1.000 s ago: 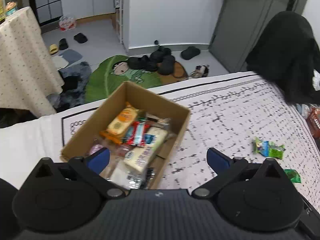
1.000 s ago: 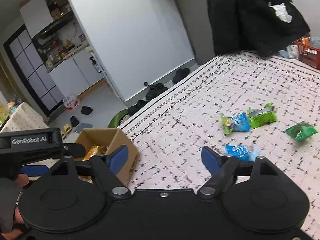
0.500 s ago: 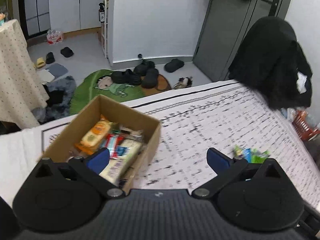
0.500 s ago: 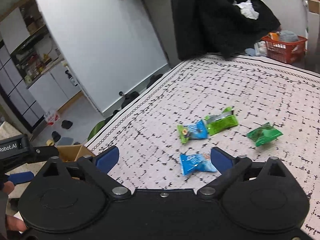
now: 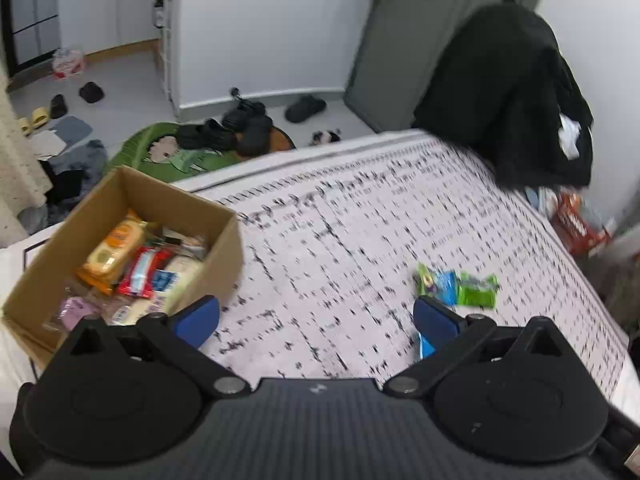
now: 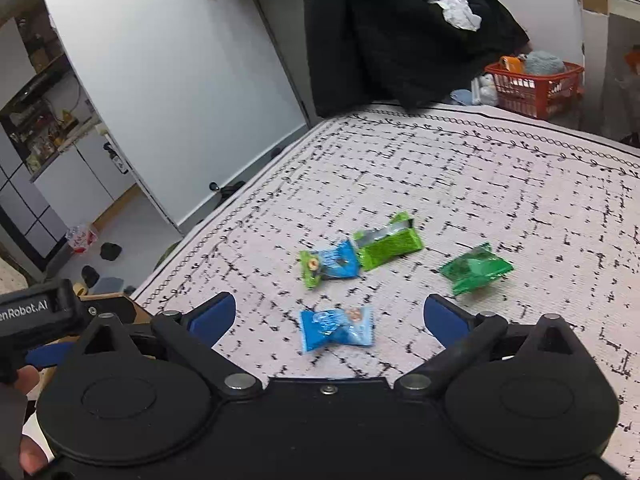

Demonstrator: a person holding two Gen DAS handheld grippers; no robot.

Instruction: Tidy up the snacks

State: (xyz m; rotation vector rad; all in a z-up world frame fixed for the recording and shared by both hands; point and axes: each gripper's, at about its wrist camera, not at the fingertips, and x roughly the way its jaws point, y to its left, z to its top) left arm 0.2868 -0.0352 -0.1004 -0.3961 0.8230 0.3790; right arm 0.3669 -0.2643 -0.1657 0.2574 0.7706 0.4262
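Right gripper (image 6: 328,316): widened fully, empty, swung from box (image 5: 132,240) toward blue packet (image 6: 336,328). Left gripper (image 5: 316,316): apparently open, empty.

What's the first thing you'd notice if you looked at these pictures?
Bright snack packets lie scattered on the black-and-white patterned cover, with a blue packet lying nearest, in front of the open right gripper. Off to the left, a cardboard box already holds a heap of snacks. A big black coat hangs behind.

your left-view snack pair (image 5: 456,288) motion-blurred, blue packet (image 5: 426,345) mostly hidden behind your gripper finger, cardboard box (image 6: 116,306) nearly all occluded
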